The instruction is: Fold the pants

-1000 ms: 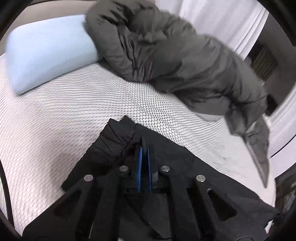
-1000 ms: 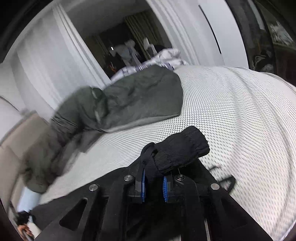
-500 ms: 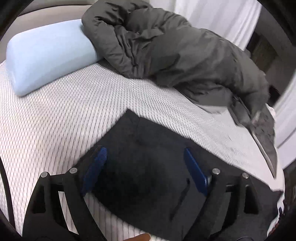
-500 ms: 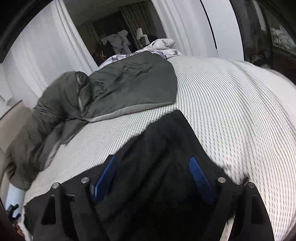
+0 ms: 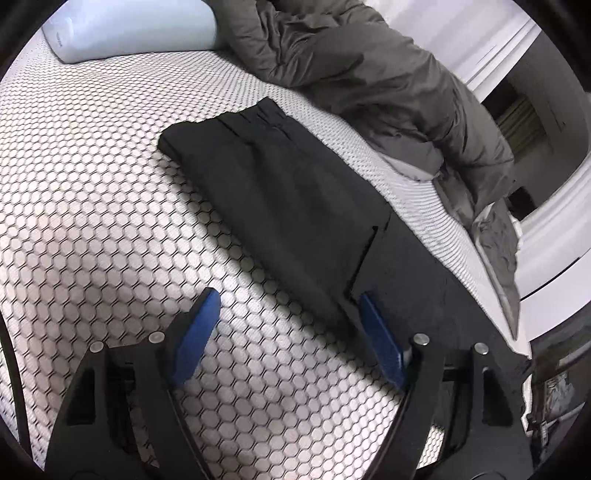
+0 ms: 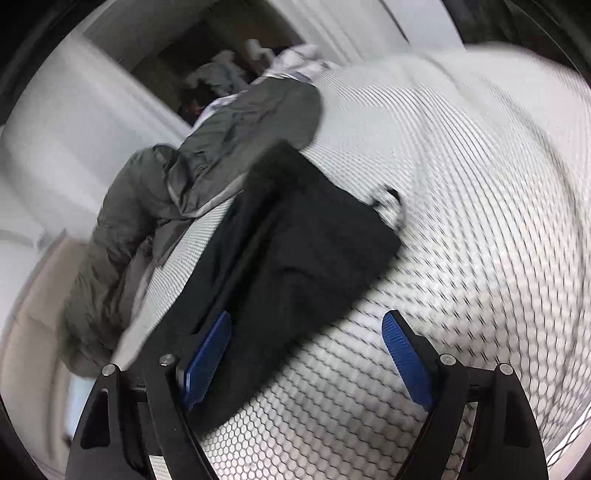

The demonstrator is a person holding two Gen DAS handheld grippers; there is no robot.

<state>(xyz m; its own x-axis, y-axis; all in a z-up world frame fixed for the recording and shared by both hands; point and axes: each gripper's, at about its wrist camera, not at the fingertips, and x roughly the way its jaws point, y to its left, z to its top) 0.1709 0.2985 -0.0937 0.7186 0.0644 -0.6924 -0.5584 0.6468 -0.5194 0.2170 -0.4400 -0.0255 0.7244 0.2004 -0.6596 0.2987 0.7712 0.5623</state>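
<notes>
Left wrist view: the black pants (image 5: pixel 291 206) lay folded in a long flat band on the white hexagon-mesh mattress cover (image 5: pixel 92 229), gathered waistband at the far end. A pale blue pillow (image 5: pixel 129 26) carried small writing, too small to read, beside a crumpled grey duvet (image 5: pixel 369 74). The left gripper (image 5: pixel 288 321) was closing, holding nothing.

Right wrist view, blurred: the right gripper (image 6: pixel 308 343) stood wide, empty, its left pad over the pants (image 6: pixel 303 236) edge.
</notes>
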